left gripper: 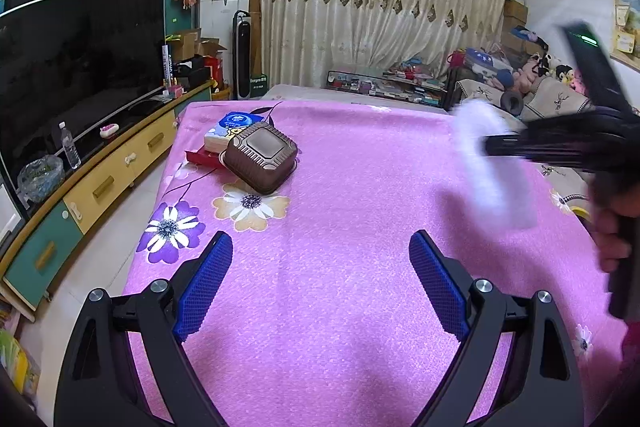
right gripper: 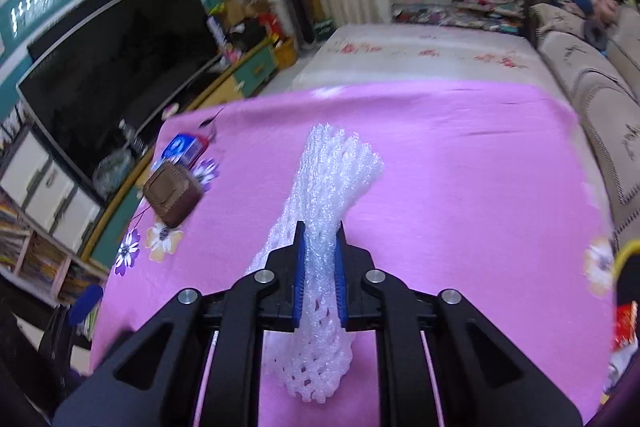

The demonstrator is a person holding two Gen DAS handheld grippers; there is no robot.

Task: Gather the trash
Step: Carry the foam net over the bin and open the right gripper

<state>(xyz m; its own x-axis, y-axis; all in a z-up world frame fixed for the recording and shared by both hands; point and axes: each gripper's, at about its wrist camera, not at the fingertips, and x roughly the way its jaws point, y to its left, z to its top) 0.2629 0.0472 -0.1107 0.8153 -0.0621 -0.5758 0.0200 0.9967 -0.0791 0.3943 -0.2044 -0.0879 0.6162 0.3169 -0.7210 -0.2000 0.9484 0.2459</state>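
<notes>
Two grippers worked over a pink floral cloth (left gripper: 340, 227): left gripper (left gripper: 320, 283) gaped wide, empty; right gripper (right gripper: 320, 267) clamped white foam netting (right gripper: 328, 187).

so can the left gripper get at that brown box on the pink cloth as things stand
Probably yes. The left gripper is open and empty, and only bare pink cloth lies between it and the brown box. The right gripper, shut on the white foam net, is off to the side.

Ahead of the gripper, a pink cloth (left gripper: 340, 227) (purple and beige flowers), a brown box (left gripper: 261, 157), white foam netting (right gripper: 332, 187).
</notes>
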